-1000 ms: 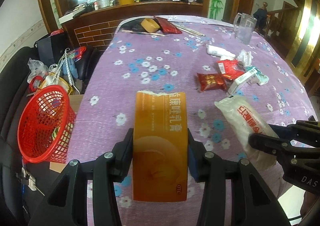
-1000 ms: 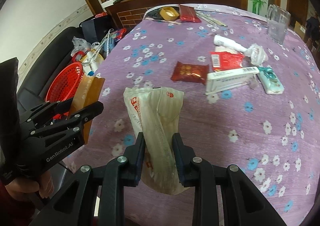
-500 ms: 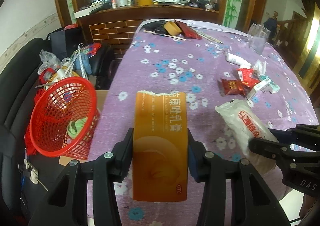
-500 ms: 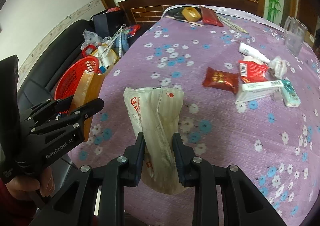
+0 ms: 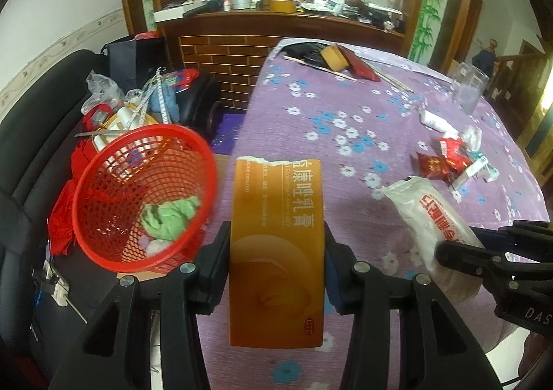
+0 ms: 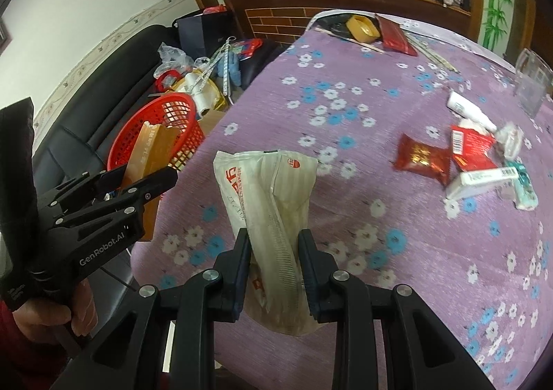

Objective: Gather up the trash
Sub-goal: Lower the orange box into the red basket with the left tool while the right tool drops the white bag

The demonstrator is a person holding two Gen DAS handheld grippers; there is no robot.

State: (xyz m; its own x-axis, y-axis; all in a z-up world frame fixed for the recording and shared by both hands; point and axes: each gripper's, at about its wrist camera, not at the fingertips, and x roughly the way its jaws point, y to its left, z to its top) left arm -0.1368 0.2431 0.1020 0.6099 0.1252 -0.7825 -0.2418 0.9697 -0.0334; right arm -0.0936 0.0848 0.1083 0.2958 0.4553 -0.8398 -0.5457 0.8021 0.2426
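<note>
My left gripper (image 5: pixel 276 251) is shut on an orange carton (image 5: pixel 276 244) with a torn top, held over the table's left edge. To its left stands a red mesh basket (image 5: pixel 103 189) with a green rag inside. My right gripper (image 6: pixel 273 251) is shut on a white plastic wrapper (image 6: pixel 266 189) with red print, held above the purple flowered tablecloth (image 6: pixel 380 113). In the right wrist view the left gripper (image 6: pixel 138 179) with the orange carton (image 6: pixel 152 151) sits before the red basket (image 6: pixel 172 106). More trash lies at the right: a red snack packet (image 6: pixel 421 158), a white box (image 6: pixel 480 182).
A black sofa (image 5: pixel 20 148) beside the table holds bags and clutter behind the basket. A glass jug (image 5: pixel 470 89) stands at the far right. A tape roll (image 5: pixel 333 56) and a dark red packet (image 5: pixel 359 66) lie at the table's far end before a wooden counter.
Both grippers have moved left with their loads. The red basket has come closer to the orange carton in the left wrist view, and the trash pile has slid right.
</note>
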